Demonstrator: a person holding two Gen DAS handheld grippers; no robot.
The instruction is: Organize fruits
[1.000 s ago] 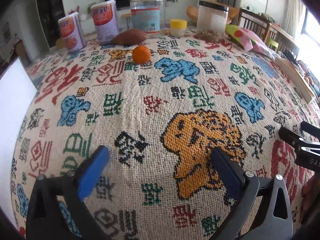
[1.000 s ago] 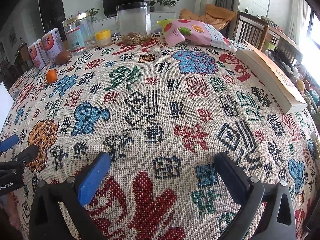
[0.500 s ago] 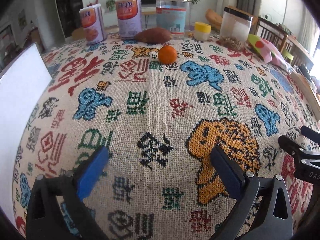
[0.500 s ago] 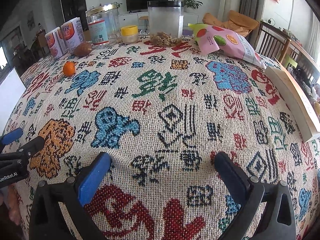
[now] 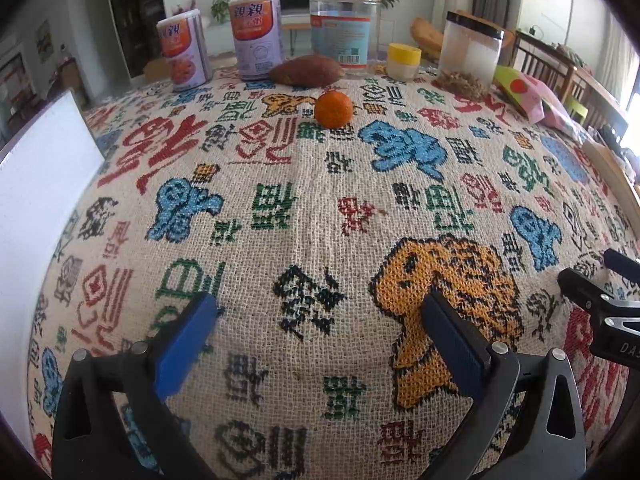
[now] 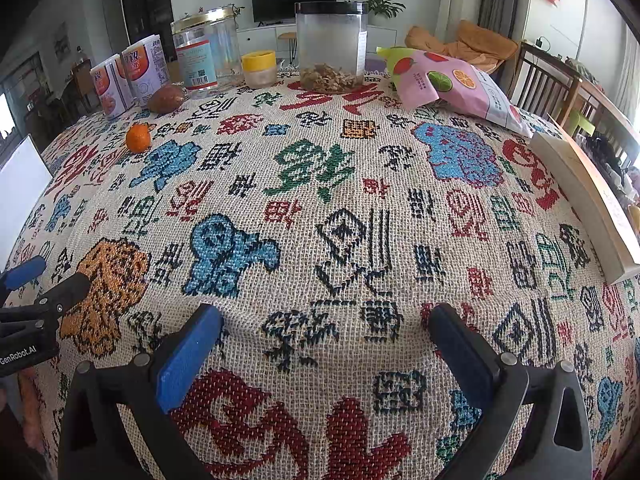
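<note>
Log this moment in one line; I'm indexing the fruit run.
phase: approach | left gripper: open, empty, pointed toward orange | right gripper: open, empty | orange: on tablecloth, near sweet potato

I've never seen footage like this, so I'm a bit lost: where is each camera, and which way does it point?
Left wrist: on the left gripper, low over the tablecloth, facing the orange; its open blue fingers show, the right gripper at the right edge.
Right wrist: on the right gripper, facing the black-lidded jar; the left gripper at the left edge.
Shared: orange, sweet potato, cans, jars.
</note>
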